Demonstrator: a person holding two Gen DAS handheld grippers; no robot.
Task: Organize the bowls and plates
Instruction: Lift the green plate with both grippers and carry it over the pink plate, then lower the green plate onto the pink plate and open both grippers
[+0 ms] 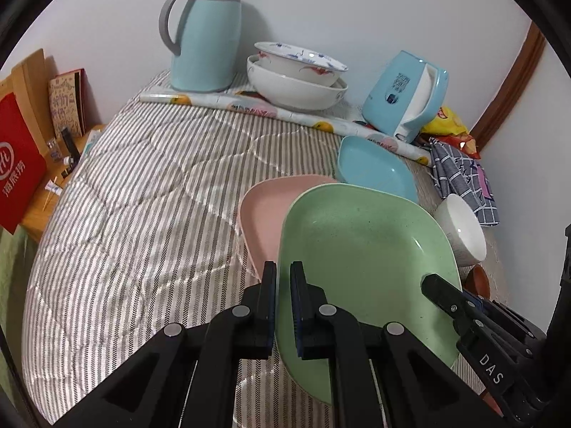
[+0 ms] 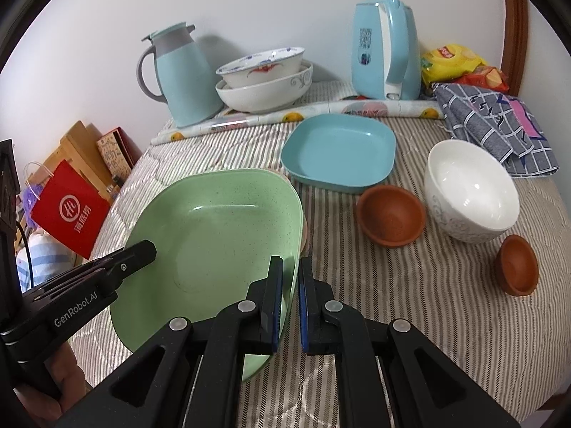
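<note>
A green plate (image 1: 364, 249) (image 2: 214, 228) is held between both grippers, over a pink plate (image 1: 264, 214) on the striped cloth. My left gripper (image 1: 283, 278) is shut on the green plate's left rim. My right gripper (image 2: 291, 274) is shut on its right rim. A blue plate (image 2: 339, 149) (image 1: 374, 167) lies beyond. A white bowl (image 2: 471, 192) (image 1: 460, 228), a large brown bowl (image 2: 390, 215) and a small brown bowl (image 2: 517, 265) stand to the right. Two stacked white bowls (image 1: 296, 78) (image 2: 264, 78) are at the back.
A teal thermos jug (image 1: 205, 32), a blue kettle (image 2: 387, 50), a rolled printed sheet (image 1: 285, 112), snack bags (image 2: 460, 66) and a checked cloth (image 2: 496, 125) line the back. A red bag (image 2: 69, 210) and wooden shelf (image 1: 35, 82) stand left of the table.
</note>
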